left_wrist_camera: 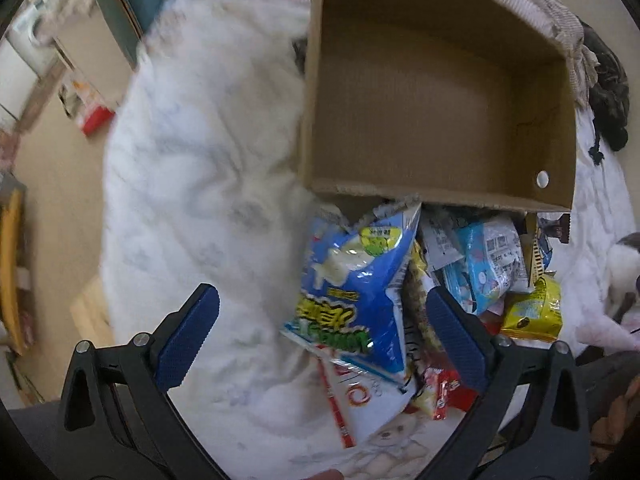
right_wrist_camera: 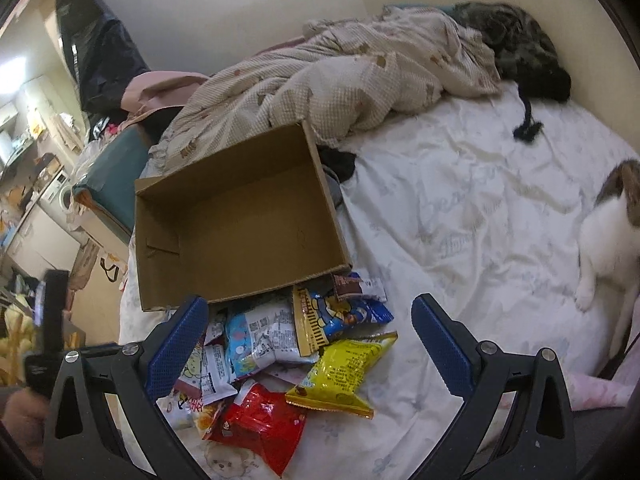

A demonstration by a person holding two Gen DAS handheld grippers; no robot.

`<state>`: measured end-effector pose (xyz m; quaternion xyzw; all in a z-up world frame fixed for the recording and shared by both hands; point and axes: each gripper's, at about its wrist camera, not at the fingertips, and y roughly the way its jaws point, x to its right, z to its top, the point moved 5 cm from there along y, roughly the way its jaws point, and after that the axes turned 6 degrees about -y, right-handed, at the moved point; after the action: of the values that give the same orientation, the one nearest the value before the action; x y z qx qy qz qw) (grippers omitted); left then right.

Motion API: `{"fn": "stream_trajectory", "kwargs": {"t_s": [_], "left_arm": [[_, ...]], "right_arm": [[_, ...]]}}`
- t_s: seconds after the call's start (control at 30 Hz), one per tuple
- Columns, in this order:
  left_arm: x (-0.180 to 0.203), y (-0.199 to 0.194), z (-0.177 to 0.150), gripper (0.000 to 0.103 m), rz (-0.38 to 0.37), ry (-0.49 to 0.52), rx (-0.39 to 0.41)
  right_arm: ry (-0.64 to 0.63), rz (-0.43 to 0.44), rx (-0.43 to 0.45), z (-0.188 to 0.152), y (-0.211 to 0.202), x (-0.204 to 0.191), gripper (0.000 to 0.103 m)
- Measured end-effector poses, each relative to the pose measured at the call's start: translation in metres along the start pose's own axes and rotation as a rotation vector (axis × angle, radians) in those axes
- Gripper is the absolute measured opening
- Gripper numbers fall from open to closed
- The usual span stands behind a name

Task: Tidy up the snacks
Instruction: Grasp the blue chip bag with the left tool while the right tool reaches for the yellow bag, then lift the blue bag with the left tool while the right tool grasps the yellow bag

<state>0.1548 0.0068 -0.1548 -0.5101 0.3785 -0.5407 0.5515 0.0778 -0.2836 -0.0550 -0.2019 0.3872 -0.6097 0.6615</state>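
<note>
Brown cardboard box (right_wrist_camera: pixel 240 216) sits open and empty on the white bedsheet (right_wrist_camera: pixel 460 208). Heaped snack packets (right_wrist_camera: pixel 280 352) lie just in front of its near wall; none inside yet. Left gripper (left_wrist_camera: pixel 320 336) wide open, holding nothing, straddling a blue-and-white crisp bag (left_wrist_camera: pixel 352 300). Right gripper (right_wrist_camera: pixel 310 344) likewise wide, empty, above a yellow foil packet (right_wrist_camera: pixel 344 376). Sorting looks unstarted; next, close on one bag. Print unreadable.
</note>
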Motion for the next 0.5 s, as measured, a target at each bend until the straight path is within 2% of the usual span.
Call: {"fn": "stream_trajectory", "kwargs": {"t_s": [0.13, 0.17, 0.23, 0.3, 0.4, 0.5], "left_arm": [[-0.001, 0.037, -0.007, 0.096, -0.022, -0.036, -0.112], [-0.001, 0.046, -0.01, 0.092, -0.018, -0.03, -0.133], [0.001, 0.051, -0.011, 0.085, -0.029, -0.019, -0.131], [0.005, 0.053, -0.013, 0.068, -0.052, 0.0, -0.134], [0.01, 0.046, -0.018, 0.052, -0.078, 0.007, -0.11], [0.017, 0.031, -0.022, 0.047, -0.079, 0.015, -0.087]], "right_arm": [[0.055, 0.006, -0.04, -0.003, 0.009, 0.01, 0.103], [0.068, 0.0, -0.046, -0.003, 0.01, 0.012, 0.103], [0.079, -0.01, -0.055, -0.003, 0.013, 0.015, 0.103], [0.087, -0.011, -0.06, -0.003, 0.014, 0.017, 0.103], [0.086, -0.017, -0.063, -0.003, 0.014, 0.018, 0.103], [0.083, -0.021, -0.066, -0.003, 0.015, 0.019, 0.103]]}}
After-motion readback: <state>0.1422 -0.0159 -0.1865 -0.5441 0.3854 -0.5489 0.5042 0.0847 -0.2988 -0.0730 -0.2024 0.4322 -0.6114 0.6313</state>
